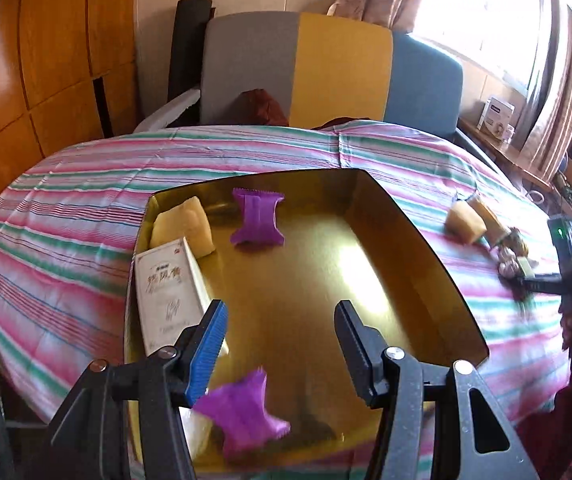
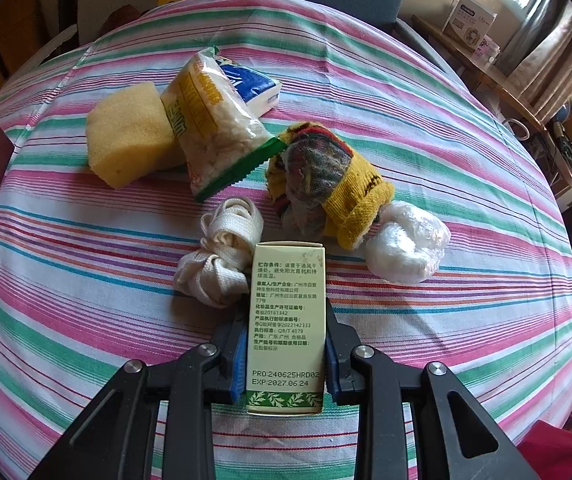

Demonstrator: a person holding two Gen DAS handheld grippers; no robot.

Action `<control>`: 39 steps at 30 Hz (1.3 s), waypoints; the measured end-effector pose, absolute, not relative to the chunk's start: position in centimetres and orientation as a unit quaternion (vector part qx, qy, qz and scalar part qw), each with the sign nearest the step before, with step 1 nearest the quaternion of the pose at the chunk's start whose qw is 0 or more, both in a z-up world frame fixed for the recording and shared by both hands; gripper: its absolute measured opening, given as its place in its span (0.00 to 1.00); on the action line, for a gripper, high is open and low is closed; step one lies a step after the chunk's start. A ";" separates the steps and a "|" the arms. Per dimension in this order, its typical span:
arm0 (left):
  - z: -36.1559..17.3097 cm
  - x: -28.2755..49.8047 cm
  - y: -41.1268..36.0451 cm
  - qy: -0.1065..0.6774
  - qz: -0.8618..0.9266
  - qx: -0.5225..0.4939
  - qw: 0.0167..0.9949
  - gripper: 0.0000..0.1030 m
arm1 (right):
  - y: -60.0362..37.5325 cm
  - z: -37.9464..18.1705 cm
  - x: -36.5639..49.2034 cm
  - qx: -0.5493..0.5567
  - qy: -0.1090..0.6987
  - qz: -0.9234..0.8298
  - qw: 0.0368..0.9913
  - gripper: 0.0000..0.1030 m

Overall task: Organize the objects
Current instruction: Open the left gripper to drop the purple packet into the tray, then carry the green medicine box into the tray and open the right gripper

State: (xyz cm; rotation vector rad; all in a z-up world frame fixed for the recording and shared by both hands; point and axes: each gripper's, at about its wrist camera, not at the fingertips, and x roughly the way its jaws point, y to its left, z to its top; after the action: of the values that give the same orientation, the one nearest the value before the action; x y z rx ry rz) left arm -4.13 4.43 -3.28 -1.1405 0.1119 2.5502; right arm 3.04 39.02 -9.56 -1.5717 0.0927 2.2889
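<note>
Right wrist view: the right claw [image 2: 285,356] pinches a pale green box [image 2: 286,320] just above the striped desk [image 2: 85,280]. The left claw [image 1: 279,344] hangs spread over a gold tray [image 1: 406,232], a purple packet [image 1: 245,412] just below it.

Gold tray's [image 1: 426,240] centre lies open; white box [image 1: 165,292] and sponge [image 1: 183,224] crowd its left wall.

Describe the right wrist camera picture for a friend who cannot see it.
The right gripper is shut on a pale green box above a striped tablecloth. Beyond lie a yellow sponge, a snack bag, white webbing, a knitted sock and a plastic bundle.
</note>
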 end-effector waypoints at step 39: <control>-3.3 -4.2 -4.8 -0.004 0.916 -0.393 0.080 0.54 | 15.7 2.5 1.4 -0.466 0.063 0.880 -0.068 0.29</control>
State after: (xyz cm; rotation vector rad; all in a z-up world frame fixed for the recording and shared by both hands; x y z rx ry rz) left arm -4.19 -4.80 -3.32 -1.1742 -0.0122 2.7410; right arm 1.40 15.72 2.53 -1.5308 0.2073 2.8906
